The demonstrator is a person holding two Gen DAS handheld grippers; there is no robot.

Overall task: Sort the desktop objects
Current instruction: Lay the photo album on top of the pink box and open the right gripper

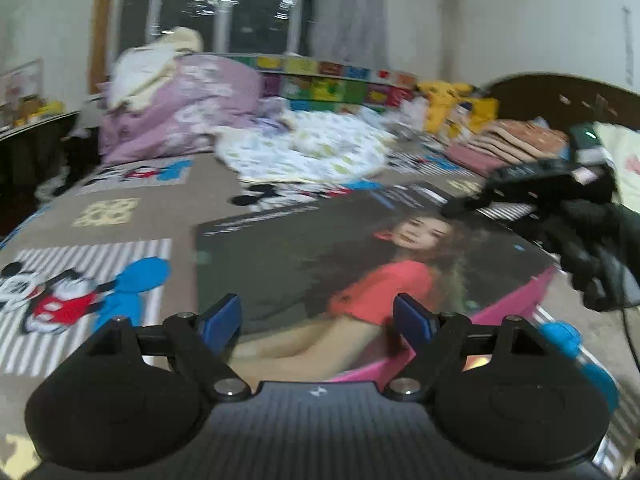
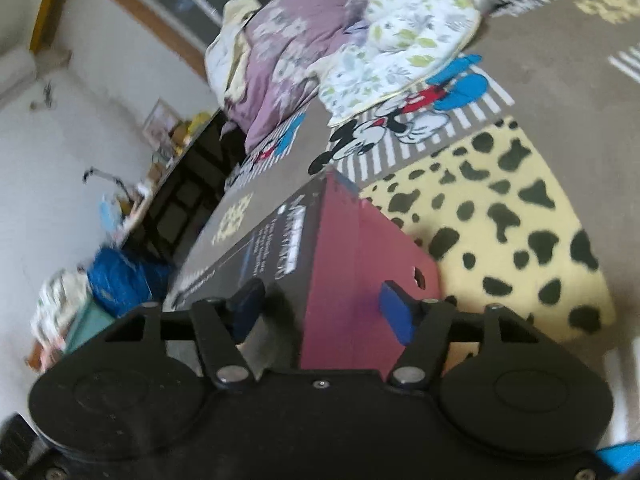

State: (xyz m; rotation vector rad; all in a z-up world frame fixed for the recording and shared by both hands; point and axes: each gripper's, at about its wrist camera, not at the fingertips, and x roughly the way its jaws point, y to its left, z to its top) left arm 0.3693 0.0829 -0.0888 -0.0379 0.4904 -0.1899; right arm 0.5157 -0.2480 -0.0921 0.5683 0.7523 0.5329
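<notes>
The left gripper point(image 1: 316, 320) points forward and slightly downward, its two blue-padded fingers point(image 1: 222, 320) spread wide and level with each other, neither pad pressing on anything. The right gripper point(image 2: 322, 312) is rolled to one side, so its view is tilted, and it also points slightly downward. Its fingers point(image 2: 396, 314) stand on either side of the corner of a box point(image 2: 344, 264); whether the pads press on it cannot be told. A gloved hand point(image 1: 592, 256) carries the right gripper.

Box point(image 2: 340, 256) between hand-held gripper point(image 2: 320, 312) pads
</notes>
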